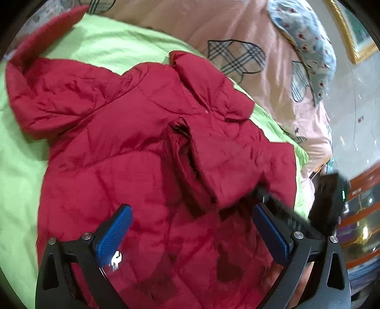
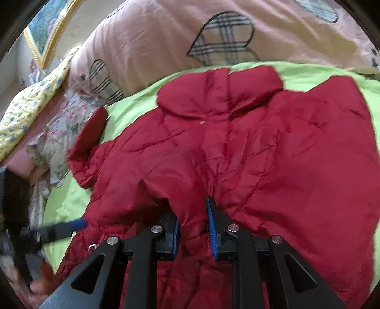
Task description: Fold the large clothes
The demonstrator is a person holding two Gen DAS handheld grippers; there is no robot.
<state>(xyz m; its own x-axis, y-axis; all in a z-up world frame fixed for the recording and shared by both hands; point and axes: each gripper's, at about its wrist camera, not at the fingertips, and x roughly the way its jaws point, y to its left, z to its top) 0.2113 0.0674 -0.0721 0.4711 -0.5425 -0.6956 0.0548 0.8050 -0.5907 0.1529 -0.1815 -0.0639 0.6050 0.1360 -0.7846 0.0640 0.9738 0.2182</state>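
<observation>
Green bedsheet (image 1: pixel 21 180) under the red jacket (image 1: pixel 147 147): my right tool (image 2: pixel 193 228) pinches a thin fold that could slip; left tool (image 1: pixel 190 225) gapes empty.

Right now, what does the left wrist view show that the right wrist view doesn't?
Left wrist only: the open left hand-held gripper over the jacket, and a blue floral pillow.
Right wrist only: the right hand-held gripper shut on a fold of the jacket, a yellow quilt, and a crumpled floral cloth.
Both: the red jacket, green sheet, pink duvet.
</observation>
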